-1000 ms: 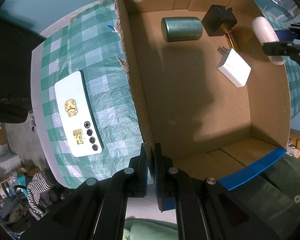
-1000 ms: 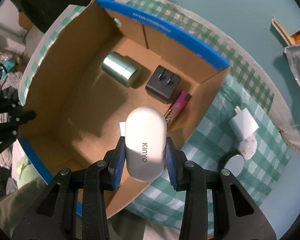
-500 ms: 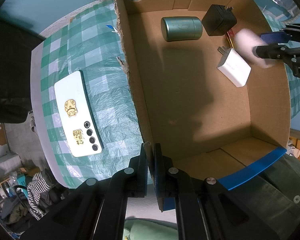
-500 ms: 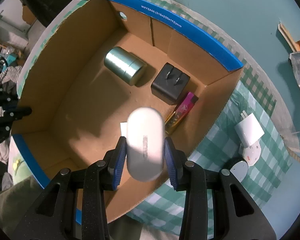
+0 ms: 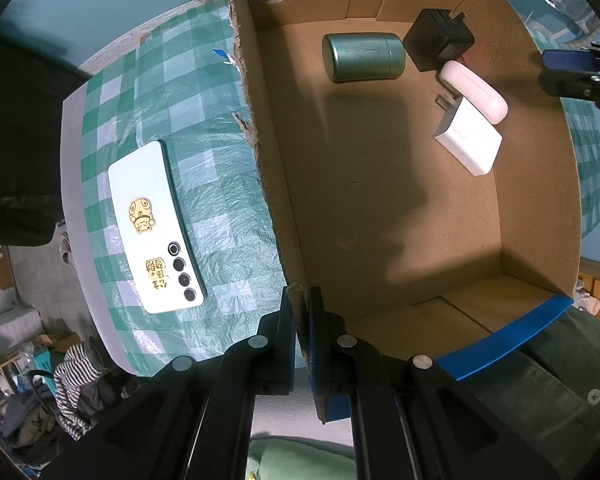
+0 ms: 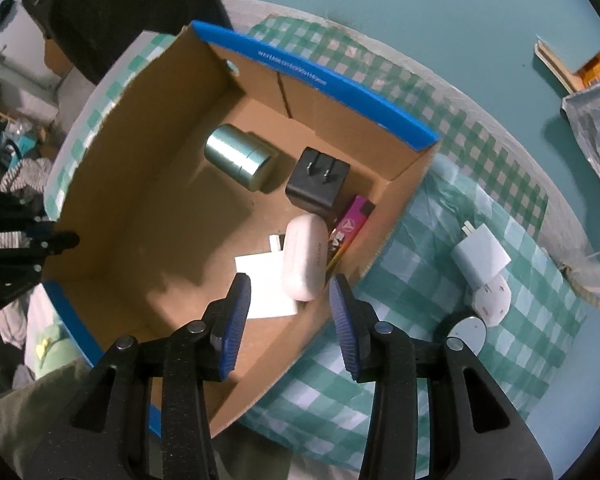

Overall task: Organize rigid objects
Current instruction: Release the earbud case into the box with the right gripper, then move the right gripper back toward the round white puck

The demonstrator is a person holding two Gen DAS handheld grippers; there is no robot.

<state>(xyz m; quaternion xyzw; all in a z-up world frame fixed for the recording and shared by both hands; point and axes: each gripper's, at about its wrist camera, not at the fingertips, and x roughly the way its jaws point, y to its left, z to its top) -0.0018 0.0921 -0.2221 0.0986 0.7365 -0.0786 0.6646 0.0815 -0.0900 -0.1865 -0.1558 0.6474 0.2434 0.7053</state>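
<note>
Two grippers work over a cardboard box (image 6: 112, 184) on a green checked cloth (image 6: 440, 280). The right gripper (image 6: 288, 316) points down above the box's near right corner; its jaws have just been opening and now stand apart with nothing between the pads. Below and just ahead of its blue fingertips (image 6: 236, 304) lies the white case (image 6: 305, 262) (its lettering too small to read), resting on the box floor, one end overlapping the white charger (image 6: 260, 284) and its side against a pink packet (image 6: 350, 228) by the wall. Farther ahead sit the black plug (image 6: 318, 186) and, to its left, the green tin (image 6: 238, 156) on its side.

The left gripper (image 5: 302, 312) is pinched on the box's wall (image 5: 276, 208), jaws narrow with the cardboard edge between them. To its right the box floor opens out, holding the tin (image 5: 362, 56), plug (image 5: 438, 38), case (image 5: 474, 90) and charger (image 5: 468, 140) at the far end. To its left a phone (image 5: 154, 228) lies face down on the cloth.

Right of the right gripper, outside the box, another white charger (image 6: 480, 256) lies on the cloth.
</note>
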